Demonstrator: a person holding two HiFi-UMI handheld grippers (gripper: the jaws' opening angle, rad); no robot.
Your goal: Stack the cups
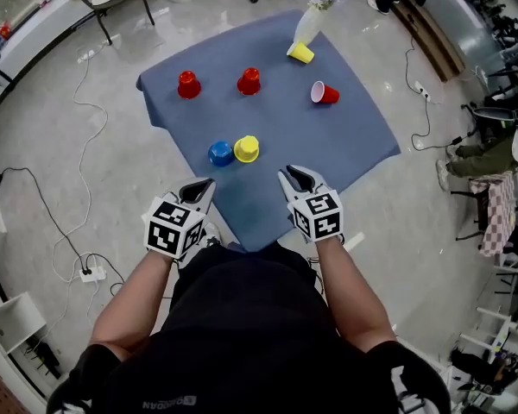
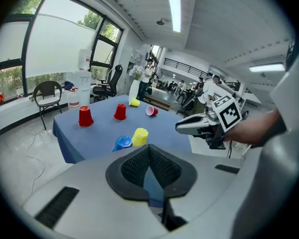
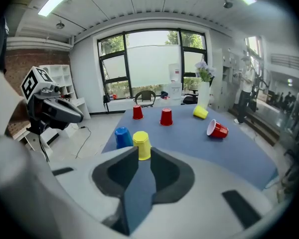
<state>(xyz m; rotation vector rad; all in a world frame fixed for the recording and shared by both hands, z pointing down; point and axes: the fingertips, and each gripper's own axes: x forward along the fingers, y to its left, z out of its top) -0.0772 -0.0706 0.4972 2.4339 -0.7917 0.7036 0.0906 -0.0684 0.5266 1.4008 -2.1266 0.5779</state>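
left gripper [image 2: 149, 147]: jaws pressed together, nothing between them. right gripper [image 3: 144, 151]: jaws slightly apart, with a narrow gap; nothing is pinched, and only the blue cloth [image 1: 354, 136] shows through the gap. both grippers hang over the near corner of the cloth, side by side and apart from each other, pointing forward and down.

just beyond the grippers, the blue cup [image 1: 220, 153] and the near yellow cup [image 1: 247, 148] stand inverted, touching side by side, blue to the left. neither gripper touches them.

further back, the left red cup [image 1: 188, 84] and the middle red cup [image 1: 249, 81] stand inverted and apart. to their right, the tipped red cup [image 1: 324, 93] lies on its side, mouth toward the left. at the far corner, the far yellow cup [image 1: 300, 53] lies on its side, just beside a white vase [image 1: 308, 24] holding flowers. no cup is stacked on another.
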